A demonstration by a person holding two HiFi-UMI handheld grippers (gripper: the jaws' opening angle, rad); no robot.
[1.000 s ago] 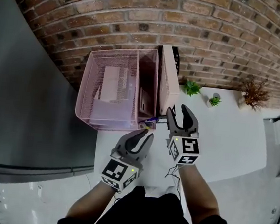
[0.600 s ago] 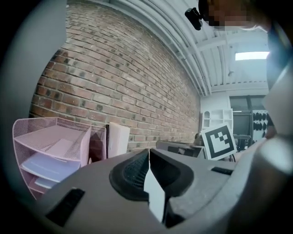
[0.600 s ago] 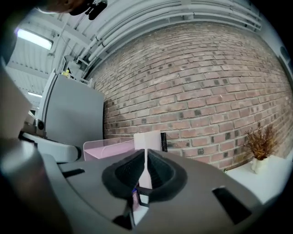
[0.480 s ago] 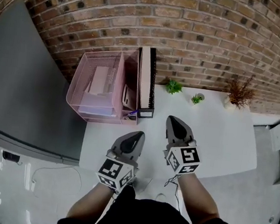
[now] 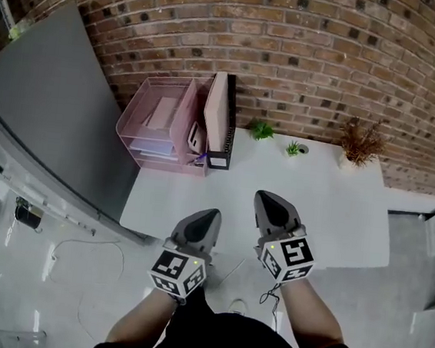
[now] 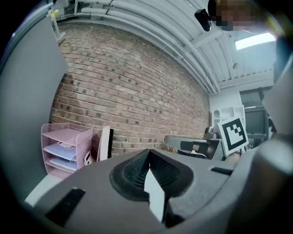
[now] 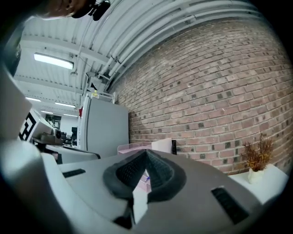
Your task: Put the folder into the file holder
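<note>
Brick wall (image 5: 293,38) being shown as rough, matt, with gritty mortar lines. Table (image 5: 307,202) top being seen as smooth, white, matt. Pink tray rack (image 5: 161,125) being shown as fine painted wire mesh, metal by look. File holder (image 5: 220,160) being seen as black; material not being made out. Folder (image 5: 218,111) being shown as pale, matt, card-like. Left gripper (image 5: 210,215) and right gripper (image 5: 266,198) shells being seen as grey matt plastic; pads (image 6: 132,169) being shown as black, ribbed, rubbery. Floor (image 5: 53,268) being seen as glossy, reflecting light.

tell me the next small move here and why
Probably just stop and rest: the folder already appears to stand upright in the black file holder beside the pink tray, and the left gripper and right gripper are both shut, empty and well apart from it.
</note>
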